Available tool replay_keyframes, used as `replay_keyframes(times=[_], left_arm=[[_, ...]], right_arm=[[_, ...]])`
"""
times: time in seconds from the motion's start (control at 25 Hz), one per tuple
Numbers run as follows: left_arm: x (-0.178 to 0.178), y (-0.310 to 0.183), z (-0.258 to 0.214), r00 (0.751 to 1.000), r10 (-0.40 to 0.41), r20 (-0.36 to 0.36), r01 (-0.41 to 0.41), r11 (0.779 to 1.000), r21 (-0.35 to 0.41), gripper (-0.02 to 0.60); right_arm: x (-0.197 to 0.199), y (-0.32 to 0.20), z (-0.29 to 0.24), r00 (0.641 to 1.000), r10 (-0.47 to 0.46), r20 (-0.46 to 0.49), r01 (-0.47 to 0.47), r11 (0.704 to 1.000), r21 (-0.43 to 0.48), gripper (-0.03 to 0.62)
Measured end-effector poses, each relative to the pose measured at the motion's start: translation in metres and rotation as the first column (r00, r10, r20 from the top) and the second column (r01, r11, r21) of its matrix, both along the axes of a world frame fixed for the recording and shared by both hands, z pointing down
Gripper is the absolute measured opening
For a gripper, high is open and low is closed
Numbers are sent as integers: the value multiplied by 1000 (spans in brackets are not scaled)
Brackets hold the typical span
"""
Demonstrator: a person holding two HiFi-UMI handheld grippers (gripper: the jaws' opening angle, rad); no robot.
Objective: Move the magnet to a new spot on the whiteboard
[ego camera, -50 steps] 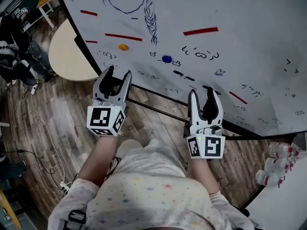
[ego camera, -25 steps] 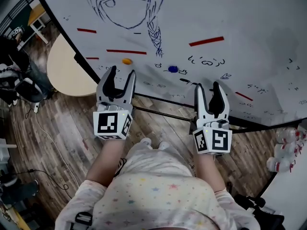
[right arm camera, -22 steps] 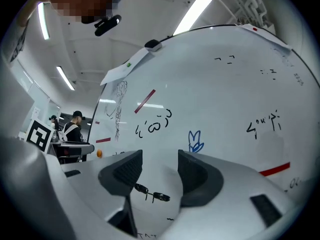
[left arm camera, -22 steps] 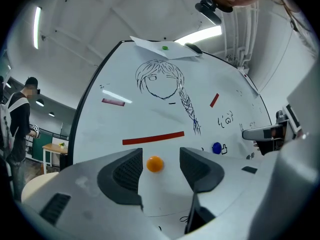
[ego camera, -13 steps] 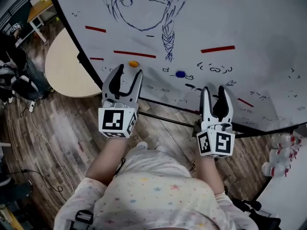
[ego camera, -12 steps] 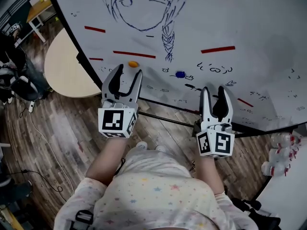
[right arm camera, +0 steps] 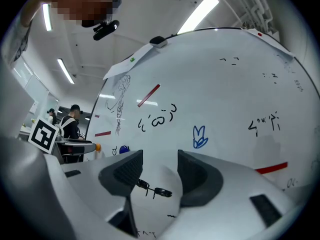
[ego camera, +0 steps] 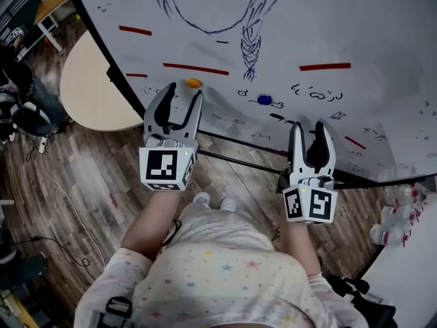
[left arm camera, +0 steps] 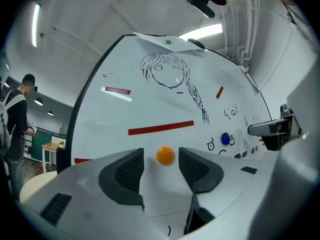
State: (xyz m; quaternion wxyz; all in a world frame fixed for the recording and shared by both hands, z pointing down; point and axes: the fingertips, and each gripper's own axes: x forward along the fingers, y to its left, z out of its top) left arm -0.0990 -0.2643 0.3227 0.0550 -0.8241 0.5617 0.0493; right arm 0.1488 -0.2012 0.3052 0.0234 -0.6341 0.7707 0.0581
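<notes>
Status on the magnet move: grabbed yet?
Done: left gripper is lined up, the orange magnet framed between its jaws. In hand: jaws have just been closing, pads not yet on it. Left: grip, pull it off the whiteboard, set it on a new spot. Right gripper open, empty.

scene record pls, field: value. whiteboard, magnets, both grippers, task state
whiteboard: upright; marker sketch of a head with a braid, scribbles, red strips
orange magnet: stuck on the board, just under the long red strip
blue magnet: on the board, right of the orange one, no gripper at it
left gripper: open, jaws have just been closing; orange magnet lines up between the tips, pads not on it
right gripper: open, nothing between the jaws, facing the board
task state: magnet not yet gripped
</notes>
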Motion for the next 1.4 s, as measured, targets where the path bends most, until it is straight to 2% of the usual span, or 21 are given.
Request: replay_keyframes(times=[0.36, 0.8, 1.4], left_arm=[[8, -1, -3, 1000, 9, 14, -9, 1000, 6, 190], [13, -6, -3, 1000, -12, 23, 12, 1000, 3, 153], [13, -9, -1, 999, -34, 16, 34, 999, -2, 140]], right_arm=[[0, 2, -1, 1000, -7, 1, 7, 1000, 2, 198], [7, 2, -2, 1000, -5, 1, 5, 1000, 6, 198], [12, 0, 1, 1000, -18, 15, 18, 1000, 5, 189]])
